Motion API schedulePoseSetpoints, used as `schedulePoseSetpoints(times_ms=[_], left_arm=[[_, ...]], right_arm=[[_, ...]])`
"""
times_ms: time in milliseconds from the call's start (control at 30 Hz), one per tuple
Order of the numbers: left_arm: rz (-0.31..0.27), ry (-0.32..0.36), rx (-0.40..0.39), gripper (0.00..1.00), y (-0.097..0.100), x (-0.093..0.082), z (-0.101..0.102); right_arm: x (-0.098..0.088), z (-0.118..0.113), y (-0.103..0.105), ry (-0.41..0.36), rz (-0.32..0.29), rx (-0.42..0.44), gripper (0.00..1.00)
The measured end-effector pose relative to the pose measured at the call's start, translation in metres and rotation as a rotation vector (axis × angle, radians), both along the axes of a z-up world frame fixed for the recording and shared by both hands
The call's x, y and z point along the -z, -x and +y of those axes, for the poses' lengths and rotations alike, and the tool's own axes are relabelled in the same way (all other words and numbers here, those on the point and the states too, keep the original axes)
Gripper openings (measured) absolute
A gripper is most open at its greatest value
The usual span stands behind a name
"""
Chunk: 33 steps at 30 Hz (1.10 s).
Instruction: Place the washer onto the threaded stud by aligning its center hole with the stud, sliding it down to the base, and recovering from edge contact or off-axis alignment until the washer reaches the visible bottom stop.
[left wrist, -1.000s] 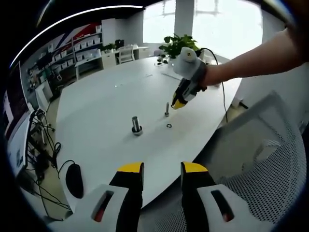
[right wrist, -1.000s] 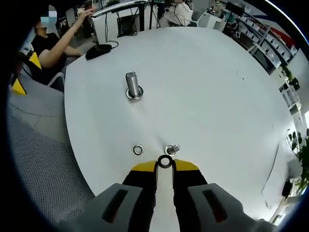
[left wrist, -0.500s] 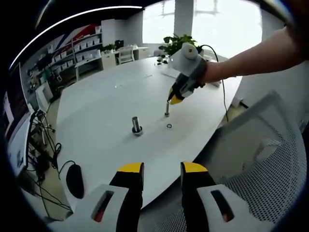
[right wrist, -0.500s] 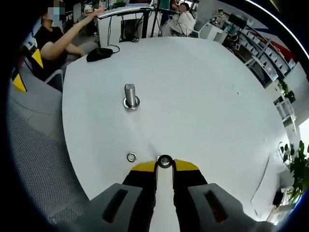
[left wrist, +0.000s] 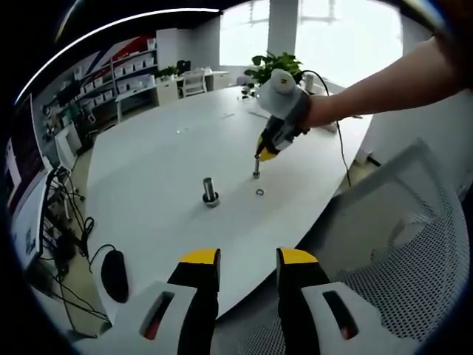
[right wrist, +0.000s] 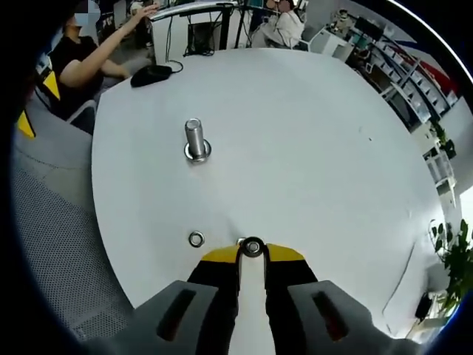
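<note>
while the right gripper (right wrist: 253, 253) hangs over the white oval worktop (right wrist: 310, 148), its yellow-tipped fingers (right wrist: 220, 256) are pressed onto a small silver ring-shaped washer (right wrist: 253, 247), which sits pinched at their very tips. just beside the washer, a sliver of the thin threaded metal stud (right wrist: 241, 242) peeks out at the left fingertip. in the left gripper view that same stud (left wrist: 256, 167) stands upright on the worktop (left wrist: 170, 148), and the right gripper (left wrist: 267, 154) is tilted down with its tips right above the stud's top; whether washer and stud touch cannot be told. a second loose silver washer (right wrist: 196, 239) lies flat on the worktop near the stud. a thicker silver bolt standing on its wide base (right wrist: 194, 140) is well apart, further across the worktop. the left gripper (left wrist: 247, 259) is held back near the worktop's edge, its fingers (left wrist: 198, 260) spread with nothing between them.
</note>
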<state>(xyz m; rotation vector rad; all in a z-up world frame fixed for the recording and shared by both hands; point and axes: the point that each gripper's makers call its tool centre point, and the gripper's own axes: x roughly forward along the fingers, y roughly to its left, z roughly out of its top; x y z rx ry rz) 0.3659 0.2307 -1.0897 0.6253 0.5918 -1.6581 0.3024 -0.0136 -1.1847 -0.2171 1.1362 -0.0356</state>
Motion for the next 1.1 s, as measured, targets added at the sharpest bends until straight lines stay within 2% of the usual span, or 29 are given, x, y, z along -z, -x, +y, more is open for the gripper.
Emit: schedulePoseSetpoints(times_ms=[233, 433, 833, 900, 1100], left_arm=[[0.003, -0.007, 0.000, 0.28, 0.000, 0.002, 0.000], [0.006, -0.011, -0.004, 0.28, -0.001, 0.002, 0.001], [0.009, -0.023, -0.014, 0.28, -0.002, 0.005, 0.001], [0.010, -0.025, -0.014, 0.28, -0.002, 0.005, 0.001], [0.007, -0.028, -0.016, 0.28, -0.002, 0.006, 0.001]], right_arm=[[0.009, 0.000, -0.001, -0.023, 0.018, 0.004, 0.14], [0.024, -0.001, -0.001, -0.042, 0.042, 0.004, 0.14], [0.035, 0.001, 0.000, -0.067, 0.079, 0.006, 0.14], [0.042, 0.001, 0.001, -0.073, 0.087, 0.003, 0.14], [0.043, -0.002, 0.000, -0.071, 0.093, 0.004, 0.15]])
